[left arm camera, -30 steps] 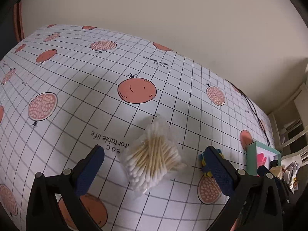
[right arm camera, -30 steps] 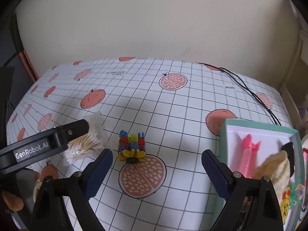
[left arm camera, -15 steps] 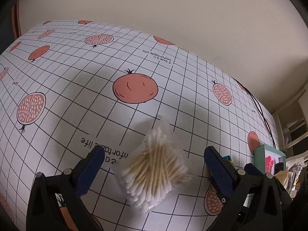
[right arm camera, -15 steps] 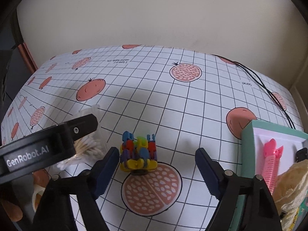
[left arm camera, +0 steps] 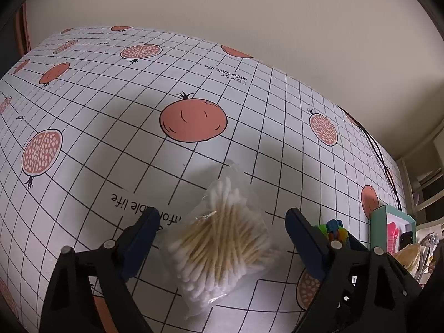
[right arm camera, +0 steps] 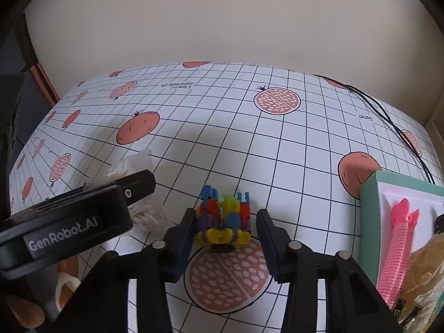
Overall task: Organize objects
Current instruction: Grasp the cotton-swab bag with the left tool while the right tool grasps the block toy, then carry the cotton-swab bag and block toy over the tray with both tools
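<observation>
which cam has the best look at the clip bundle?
Right wrist. The clip bundle sits centred and sharp between the closing fingers of the right tool, on a printed pomegranate. Left wrist shows only a colourful sliver at its right edge, mostly hidden behind that tool's right finger.

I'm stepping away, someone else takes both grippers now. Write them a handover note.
Left gripper: jaws wide and closing, astride the bag of cotton swabs on the tablecloth, pads not yet pressing.
Right gripper: jaws closing around the colourful clip bundle; a gap shows at the right pad, so no grip yet.
Teal box at right already holds a pink hair clip.
Left to do: grip both items and, probably, put them in the box.
</observation>
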Available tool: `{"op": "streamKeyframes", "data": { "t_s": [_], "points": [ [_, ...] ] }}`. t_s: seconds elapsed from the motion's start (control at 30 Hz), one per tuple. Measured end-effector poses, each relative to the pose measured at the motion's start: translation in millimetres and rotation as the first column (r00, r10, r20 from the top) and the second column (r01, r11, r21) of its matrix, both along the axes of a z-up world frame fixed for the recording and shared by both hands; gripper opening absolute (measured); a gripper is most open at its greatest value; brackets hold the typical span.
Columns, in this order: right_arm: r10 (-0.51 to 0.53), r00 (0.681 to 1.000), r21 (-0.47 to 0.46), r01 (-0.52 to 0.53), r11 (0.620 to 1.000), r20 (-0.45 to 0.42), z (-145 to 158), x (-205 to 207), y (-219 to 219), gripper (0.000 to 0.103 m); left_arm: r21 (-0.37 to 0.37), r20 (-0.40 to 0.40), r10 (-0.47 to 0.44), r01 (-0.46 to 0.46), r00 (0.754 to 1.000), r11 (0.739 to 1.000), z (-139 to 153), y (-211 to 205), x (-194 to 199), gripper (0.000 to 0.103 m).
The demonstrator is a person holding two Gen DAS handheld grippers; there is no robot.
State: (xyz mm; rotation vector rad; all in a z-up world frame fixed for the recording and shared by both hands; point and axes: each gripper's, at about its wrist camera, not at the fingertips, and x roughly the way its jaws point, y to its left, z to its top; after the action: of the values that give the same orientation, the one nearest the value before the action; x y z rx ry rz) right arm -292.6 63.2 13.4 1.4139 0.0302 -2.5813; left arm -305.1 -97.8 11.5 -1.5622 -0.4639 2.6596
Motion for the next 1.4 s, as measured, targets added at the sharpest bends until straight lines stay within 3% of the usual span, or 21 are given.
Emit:
{"op": "streamKeyframes", "data": {
  "t_s": [0.1, 0.33, 0.57, 0.97, 1.4],
  "points": [
    [-0.001, 1.000, -0.002, 0.001, 1.000, 0.001, 0, 0, 0, 0.041, -0.004, 0.000, -0.002, 0.002, 1.000, 1.000, 0, 1, 1, 0.092],
    [-0.003, 1.000, -0.004, 0.003, 1.000, 0.001, -1, 2, -1, 0.041, -0.026, 0.001, 0.004, -0.004, 1.000, 1.000, 1, 2, 2, 0.070],
    [-0.003, 1.000, -0.010, 0.003, 1.000, 0.004, -1, 2, 0, 0.041, -0.019, 0.000, 0.001, -0.001, 1.000, 1.000, 2, 5, 4, 0.057],
    [-0.011, 1.000, -0.024, 0.011, 1.000, -0.018, 18, 19, 9, 0.041, 0.012, 0.015, -0.005, 0.005, 1.000, 1.000, 9, 9, 15, 0.051],
    [-0.043, 0.997, -0.055, 0.040, 0.998, -0.065, 54, 61, 41, 0.041, 0.024, -0.016, -0.022, 0.023, 1.000, 0.999, 49, 21, 44, 0.051]
  ]
}}
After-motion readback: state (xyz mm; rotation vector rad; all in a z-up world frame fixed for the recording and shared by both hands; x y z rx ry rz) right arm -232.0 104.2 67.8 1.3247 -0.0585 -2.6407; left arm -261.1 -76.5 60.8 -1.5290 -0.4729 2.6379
